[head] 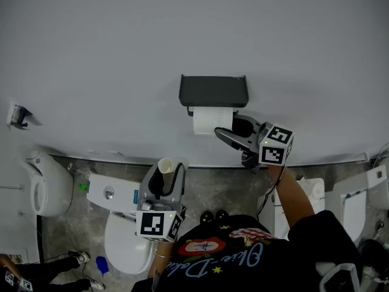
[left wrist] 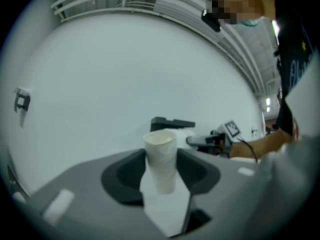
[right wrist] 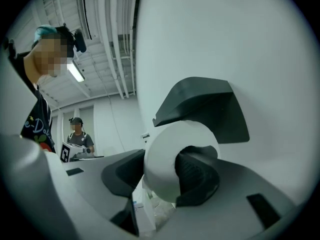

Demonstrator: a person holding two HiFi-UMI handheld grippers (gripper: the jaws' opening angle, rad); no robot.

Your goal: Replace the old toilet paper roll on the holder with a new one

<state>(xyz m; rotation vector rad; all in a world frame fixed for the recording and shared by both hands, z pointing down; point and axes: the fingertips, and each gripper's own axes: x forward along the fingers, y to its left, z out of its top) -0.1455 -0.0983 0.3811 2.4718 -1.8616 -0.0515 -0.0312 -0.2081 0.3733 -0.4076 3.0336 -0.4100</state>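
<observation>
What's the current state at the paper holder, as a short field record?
holder: dark holder, mounted on the wall
roll: full white roll directly under the holder's cover
left gripper: left gripper shut on a bare cardboard tube, held upright, away from the holder
right gripper: right gripper at the roll's right end, roll between its jaws; whether the pads press is unclear
below: toilet on the floor

White toilet (head: 121,248) on mottled grey floor (head: 67,233); small bracket (head: 18,115) on pale wall (head: 182,29).
</observation>
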